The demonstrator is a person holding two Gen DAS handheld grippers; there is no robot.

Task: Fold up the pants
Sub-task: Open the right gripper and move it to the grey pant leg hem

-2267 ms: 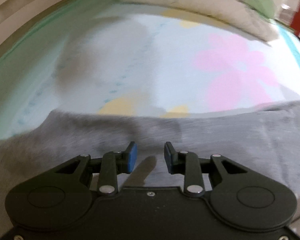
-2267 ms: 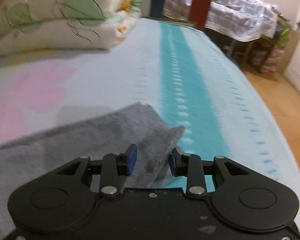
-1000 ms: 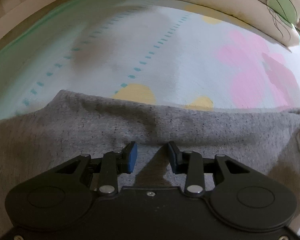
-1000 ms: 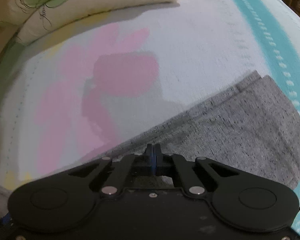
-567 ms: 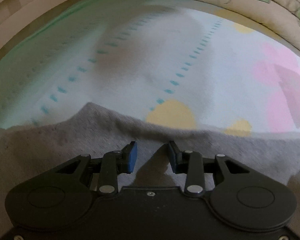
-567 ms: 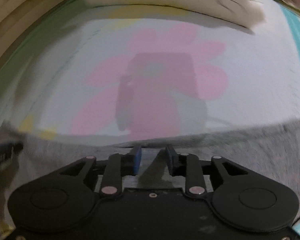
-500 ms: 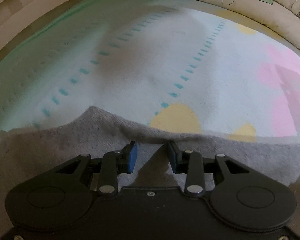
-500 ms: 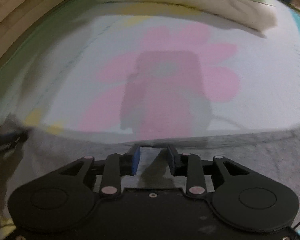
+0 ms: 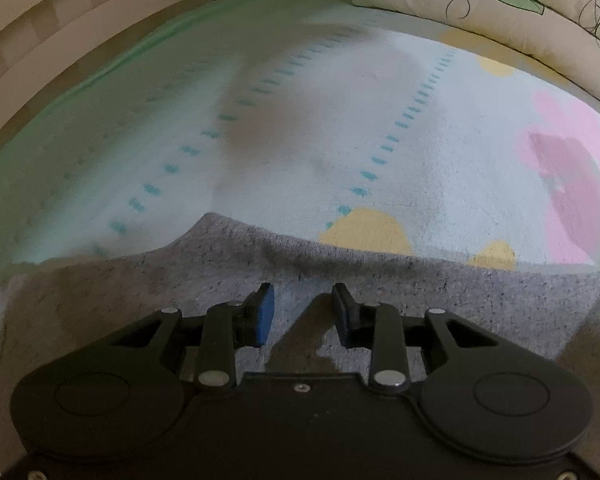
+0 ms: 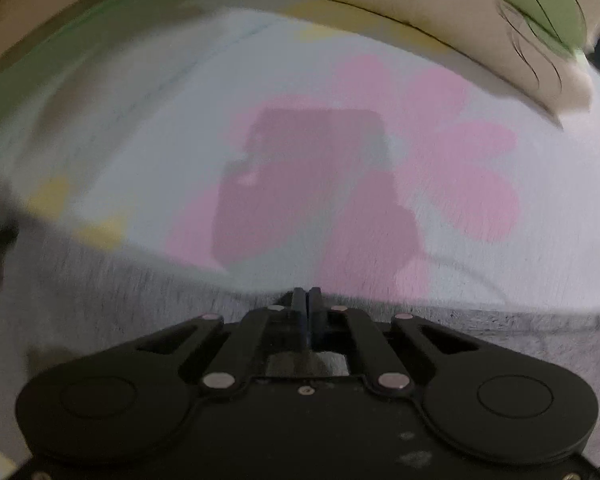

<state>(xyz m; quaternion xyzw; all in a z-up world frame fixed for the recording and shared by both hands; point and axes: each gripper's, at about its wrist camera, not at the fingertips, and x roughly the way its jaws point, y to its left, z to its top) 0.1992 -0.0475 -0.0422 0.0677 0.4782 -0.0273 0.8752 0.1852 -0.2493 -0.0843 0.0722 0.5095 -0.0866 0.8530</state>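
Observation:
Grey pants [image 9: 420, 292] lie flat on a pastel bed sheet [image 9: 340, 140]. My left gripper [image 9: 302, 308] hangs over the cloth just inside its far edge. Its jaws are closing, with flat fabric below the gap and the blue pads [image 9: 265, 312] not pressing on it. In the blurred right wrist view the pants [image 10: 120, 292] fill the lower part of the picture. My right gripper [image 10: 308, 300] is shut right at their far edge, and the cloth rises in a small peak into the pads.
A folded quilt [image 9: 520, 12] with green leaf prints lies along the far side of the bed, also seen as the quilt [image 10: 460, 20] in the right wrist view. A beige wall [image 9: 40, 40] borders the sheet [image 10: 180, 120] on the left. The right gripper casts a shadow on the pink flower print [image 10: 440, 168].
The right gripper swung left along the pants' far edge, opened, then shut on that edge. The left gripper drifted a little to the left, and its jaws narrowed slightly.

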